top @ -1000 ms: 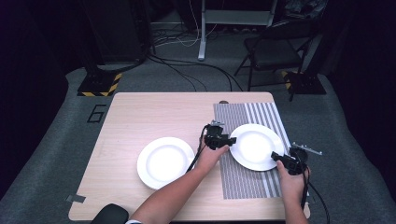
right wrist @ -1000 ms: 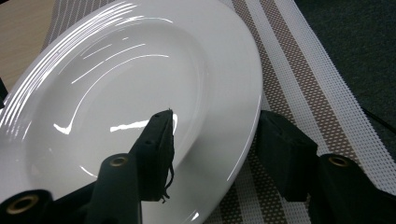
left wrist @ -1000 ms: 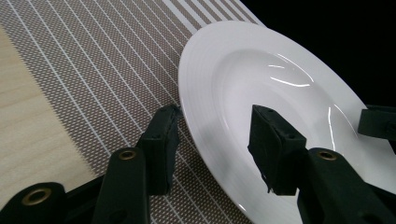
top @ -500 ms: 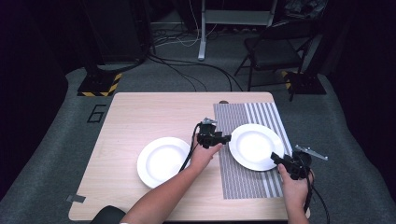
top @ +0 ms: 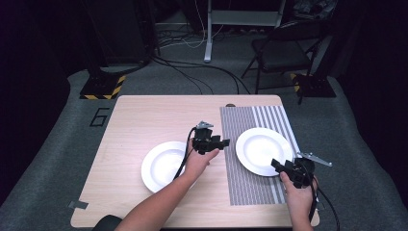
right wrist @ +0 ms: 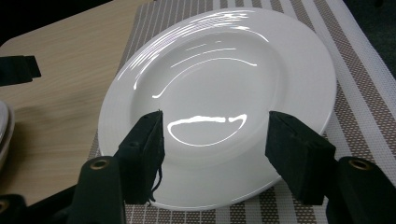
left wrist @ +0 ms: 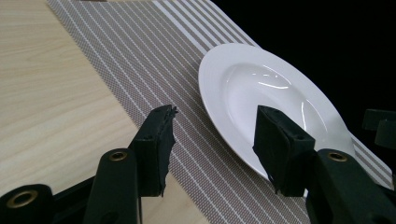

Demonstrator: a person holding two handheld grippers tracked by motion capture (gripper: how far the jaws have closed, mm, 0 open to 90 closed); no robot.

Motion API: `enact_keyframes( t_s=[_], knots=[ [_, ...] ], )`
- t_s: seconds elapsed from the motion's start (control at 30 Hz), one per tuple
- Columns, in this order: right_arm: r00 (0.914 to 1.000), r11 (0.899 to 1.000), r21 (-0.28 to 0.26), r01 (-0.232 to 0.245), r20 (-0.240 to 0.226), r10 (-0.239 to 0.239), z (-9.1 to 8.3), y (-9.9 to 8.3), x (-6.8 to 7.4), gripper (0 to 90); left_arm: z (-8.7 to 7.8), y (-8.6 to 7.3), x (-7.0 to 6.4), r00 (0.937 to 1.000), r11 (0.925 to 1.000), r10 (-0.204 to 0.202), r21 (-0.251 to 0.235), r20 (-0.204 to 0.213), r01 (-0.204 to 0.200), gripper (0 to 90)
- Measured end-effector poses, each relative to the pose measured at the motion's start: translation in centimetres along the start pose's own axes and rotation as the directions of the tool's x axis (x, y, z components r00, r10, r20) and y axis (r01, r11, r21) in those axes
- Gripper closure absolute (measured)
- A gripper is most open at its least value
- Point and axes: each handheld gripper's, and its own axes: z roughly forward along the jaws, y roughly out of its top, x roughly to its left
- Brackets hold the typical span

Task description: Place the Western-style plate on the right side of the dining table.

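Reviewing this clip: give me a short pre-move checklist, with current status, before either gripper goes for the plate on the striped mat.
1. Left gripper jaws open, nothing held: ok.
2. Right gripper jaws open, nothing held: ok.
3. Plate on the mat lies flat, fully on the striped placemat: ok.
4. Plate holds nothing: ok.
5. Right gripper lined up with the plate's near rim: ok.
6. Second plate clear of the left forearm: not ok, the arm crosses over it.

Looks like a lab or recording studio: dark walls, grey carpet (top: 57,144) with a painted "6" (top: 99,117), hazard-striped stand base (top: 101,89), loose cables (top: 192,72) across the floor, a folding chair (top: 284,53), one bare wooden table (top: 144,120) lit from above.
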Motion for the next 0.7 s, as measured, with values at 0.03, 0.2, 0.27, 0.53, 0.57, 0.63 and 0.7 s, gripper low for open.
enact_keyframes(
  t_s=[0.03,0.2,0.27,0.53,0.57,0.63,0.7],
  knots=[
    [1.0000,1.000,0.002,0.006,-0.005,-0.006,0.0,-0.1,0.2,36.8,-0.2,-0.1,0.1,1.0000,1.0000,0.000,0.004,0.000,0.000,47.4],
    [0.9990,0.999,0.012,0.031,-0.034,-0.030,-0.1,-0.4,1.3,36.4,-1.6,-0.5,1.0,0.9999,1.0000,-0.001,0.003,-0.010,0.001,46.8],
    [0.9983,0.999,0.017,0.040,-0.044,-0.039,0.0,-0.5,1.7,36.3,-2.2,-0.7,1.4,0.9999,0.9999,0.007,0.011,-0.013,-0.007,46.7],
    [0.9879,0.995,0.015,0.100,-0.120,-0.098,-0.3,-1.1,2.8,32.4,-4.7,-1.2,2.4,0.9999,0.9999,0.013,0.002,-0.004,-0.013,43.9],
    [0.9864,0.994,0.011,0.112,-0.123,-0.109,-0.4,-1.1,2.9,32.0,-5.2,-1.2,2.5,0.9998,0.9998,0.018,-0.001,-0.003,-0.018,43.3],
    [0.9795,0.990,0.000,0.142,-0.144,-0.140,-0.6,-1.3,3.2,31.5,-6.1,-1.2,2.8,0.9996,0.9997,0.024,-0.010,-0.012,-0.024,42.5],
    [0.9703,0.985,0.001,0.173,-0.172,-0.170,-0.7,-1.7,3.6,31.5,-6.6,-1.1,3.0,0.9996,0.9996,0.023,-0.014,-0.015,-0.023,41.2]
  ],
)
